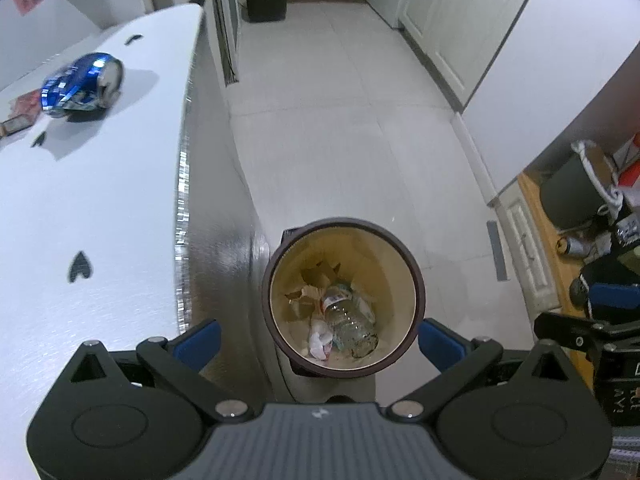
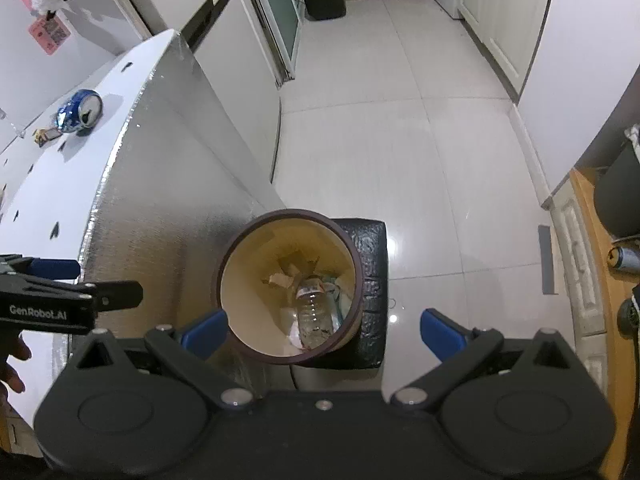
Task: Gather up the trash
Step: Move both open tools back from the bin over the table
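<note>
- Bin (image 1: 343,300): round, dark rim, cream inside, on the floor just right of the counter's (image 1: 100,208) silver side panel. It holds a clear plastic bottle (image 1: 352,324) lying on scraps of paper and wrappers. In the right wrist view it sits against a black textured block (image 2: 370,292).
- Crushed blue can (image 1: 82,84): lies on its side on the white counter top, far left, well apart from the bin. A small flat wrapper (image 1: 24,108) lies just left of it. Judged to be the trash not yet collected.
- Left hand-held gripper (image 1: 318,340): blue fingers spread wide, nothing between them, hovering above the bin's near rim.
- Right hand-held gripper (image 2: 324,330): fingers likewise spread and empty, above the bin's near right rim. The left unit shows at that view's left edge, beside the counter.
- Risk 1: the can is dented and rounded; a pinch across the curved wall could make it roll or squirt out, perhaps off the counter edge.
- Risk 2: the wrapper is flat on the top; fingers may slide over it or push it further left instead of lifting it.
- Risk 3: the carry from far left to the bin crosses the counter edge; an early release would land trash on the floor tiles (image 1: 340,128).
- Risk 4: both units are close together over one opening; a collision seems possible if both move at once.
</note>
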Demonstrator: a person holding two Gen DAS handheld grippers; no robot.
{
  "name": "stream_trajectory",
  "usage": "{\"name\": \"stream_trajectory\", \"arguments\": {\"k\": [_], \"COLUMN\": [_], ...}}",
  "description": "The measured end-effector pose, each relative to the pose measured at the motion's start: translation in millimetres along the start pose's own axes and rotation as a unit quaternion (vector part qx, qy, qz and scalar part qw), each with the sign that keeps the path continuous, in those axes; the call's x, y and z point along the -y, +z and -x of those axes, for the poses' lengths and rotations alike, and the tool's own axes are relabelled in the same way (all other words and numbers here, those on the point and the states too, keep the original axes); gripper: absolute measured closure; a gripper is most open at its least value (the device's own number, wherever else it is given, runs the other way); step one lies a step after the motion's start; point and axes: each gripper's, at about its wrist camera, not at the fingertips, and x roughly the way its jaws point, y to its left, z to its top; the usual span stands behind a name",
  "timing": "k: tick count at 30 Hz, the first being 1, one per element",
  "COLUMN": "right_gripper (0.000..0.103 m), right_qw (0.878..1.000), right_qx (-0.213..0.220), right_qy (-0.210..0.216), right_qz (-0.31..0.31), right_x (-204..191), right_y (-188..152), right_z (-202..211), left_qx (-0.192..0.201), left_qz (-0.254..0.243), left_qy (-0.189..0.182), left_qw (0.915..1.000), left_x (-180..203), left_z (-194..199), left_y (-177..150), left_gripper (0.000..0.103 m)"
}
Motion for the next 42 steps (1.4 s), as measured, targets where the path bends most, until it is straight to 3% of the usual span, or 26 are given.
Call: {"name": "stream_trajectory", "arguments": {"k": [12,20,33,42], "right_gripper": [0.000,0.000,0.000,0.000], "right_qw": [0.998,0.997,0.995,0.993], "right_qx": [0.055,0.069,0.100,0.114], "right_qy": [0.009,0.002,0.012,0.017], "right_qz": [0.032,0.029,-0.003,0.019], "right_x": [-44.0,-92.5,-216.4,-302.6], "right_y": [2.0,2.6,9.5,38.9], "right_z": [42.9,45.5,35.2,12.2], "left_qx": [0.072,0.086,0.105,0.125], "left_qz": [0.065,0.082,0.072,0.104], "left_qy": [0.010,0.009,0.020,0.062], "left_qw": [0.9952,0.9928,0.9917,0.9847], "left_x": [-62.3,-124.9,-272.6,-391.0], "left_z": [68.8,89.8,117.4,126.5], "left_y": [-22.3,-36.9,-34.7,-24.3], "left_gripper": [0.000,0.000,0.000,0.000]}}
